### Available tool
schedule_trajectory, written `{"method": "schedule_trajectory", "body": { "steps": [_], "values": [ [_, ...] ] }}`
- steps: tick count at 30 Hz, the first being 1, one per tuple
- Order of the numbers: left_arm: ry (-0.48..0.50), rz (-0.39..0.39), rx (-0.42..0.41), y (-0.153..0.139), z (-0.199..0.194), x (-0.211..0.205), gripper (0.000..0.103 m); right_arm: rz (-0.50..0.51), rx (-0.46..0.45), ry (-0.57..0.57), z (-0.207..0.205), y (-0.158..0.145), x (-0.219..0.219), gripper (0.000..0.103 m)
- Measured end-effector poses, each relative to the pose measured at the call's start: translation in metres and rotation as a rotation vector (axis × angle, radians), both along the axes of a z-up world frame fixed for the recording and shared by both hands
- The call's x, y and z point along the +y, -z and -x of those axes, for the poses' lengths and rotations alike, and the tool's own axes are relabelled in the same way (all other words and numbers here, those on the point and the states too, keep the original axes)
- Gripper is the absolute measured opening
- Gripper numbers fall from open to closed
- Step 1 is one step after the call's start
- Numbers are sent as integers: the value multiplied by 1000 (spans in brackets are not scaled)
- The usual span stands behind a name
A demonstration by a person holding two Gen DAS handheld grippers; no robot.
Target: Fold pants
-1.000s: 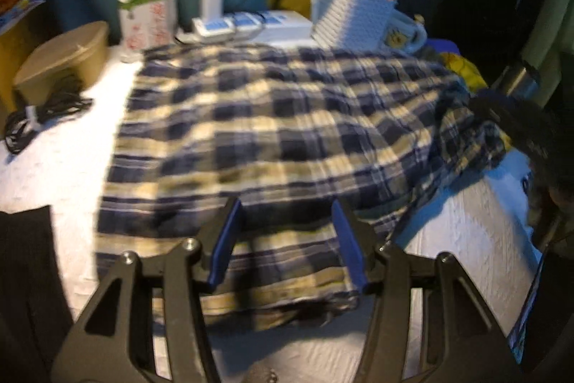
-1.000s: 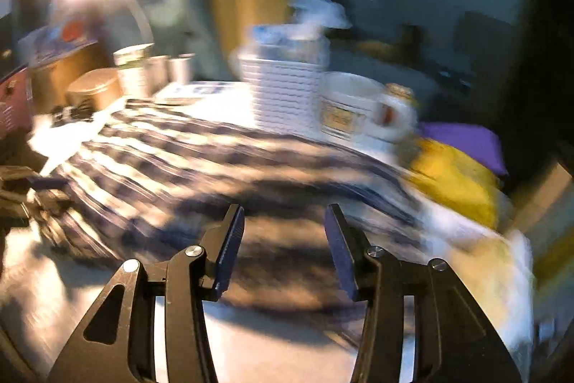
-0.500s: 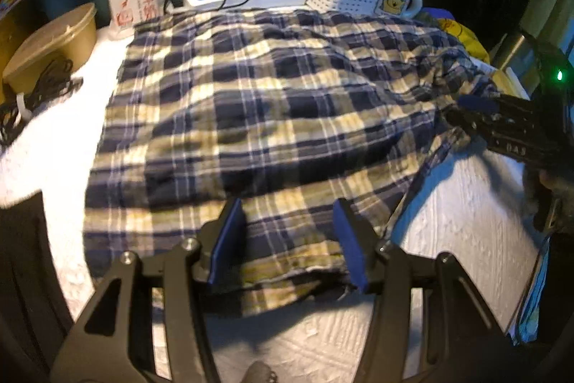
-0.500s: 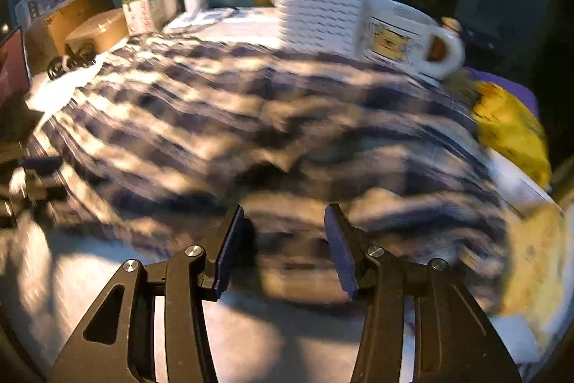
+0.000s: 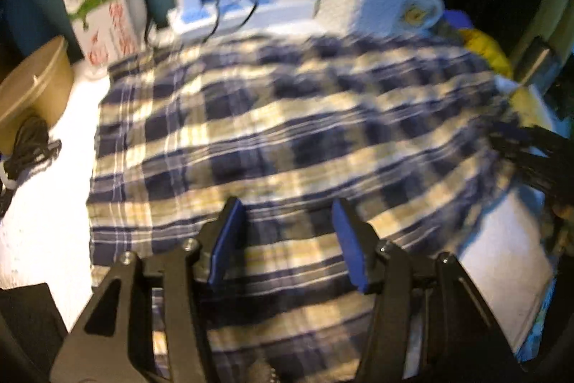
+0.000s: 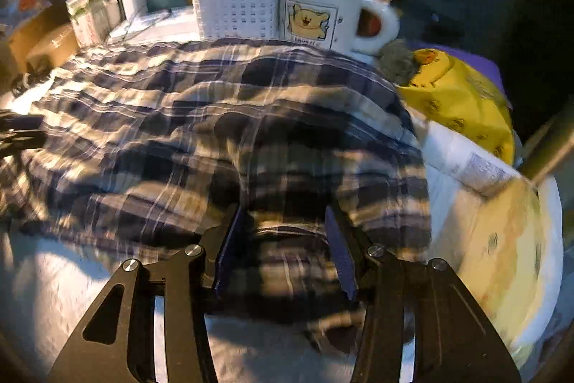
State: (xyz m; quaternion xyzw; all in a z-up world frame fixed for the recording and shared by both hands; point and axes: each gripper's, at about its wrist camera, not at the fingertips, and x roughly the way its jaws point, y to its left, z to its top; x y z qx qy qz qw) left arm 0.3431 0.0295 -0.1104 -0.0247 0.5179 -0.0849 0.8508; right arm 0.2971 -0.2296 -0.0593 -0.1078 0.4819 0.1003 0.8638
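Observation:
Navy-and-cream plaid pants [image 5: 287, 139] lie spread on a white textured table [image 5: 43, 203]; they also show in the right wrist view [image 6: 201, 131]. My left gripper [image 5: 287, 232] is open, its blue pads over the near edge of the pants with cloth between the jaws. My right gripper [image 6: 283, 236] is open, its jaws astride a raised fold at the right end of the pants. The right gripper's fingers [image 5: 531, 149] show at the right edge of the left wrist view. The left gripper's fingers [image 6: 18, 131] show at the left edge of the right wrist view.
At the back stand a carton [image 5: 104, 13], a power strip with a charger [image 5: 201, 13], a white basket [image 6: 236, 2] and a bear mug [image 6: 323, 13]. A tan bowl [image 5: 32, 88] and black cable [image 5: 28, 149] lie left. Yellow cloth [image 6: 459, 96] lies right.
Both grippers have moved forward and lower over the pants' near edge. Cloth now lies between each pair of jaws. Both stay open.

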Motion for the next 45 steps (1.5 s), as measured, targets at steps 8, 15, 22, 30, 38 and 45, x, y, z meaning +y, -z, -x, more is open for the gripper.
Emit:
{"method": "schedule_trajectory", "body": {
  "steps": [8, 15, 22, 30, 38, 45],
  "values": [
    [-37, -25, -19, -18, 5, 18, 54, 11, -16, -8, 10, -34, -1, 49],
    [-5, -17, -39, -28, -39, 26, 54, -40, -74, 59, -84, -28, 12, 1],
    [-58, -97, 16, -1, -76, 54, 54, 134, -91, 164, -106, -10, 9, 1],
    [-176, 20, -70, -35, -88, 76, 54, -49, -115, 119, -98, -45, 18, 1],
    [43, -72, 53, -13, -142, -15, 54, -61, 28, -122, -114, -10, 119, 1],
    [-22, -145, 21, -7, -170, 10, 56, 145, -6, 38, -131, 2, 86, 1]
  ]
}}
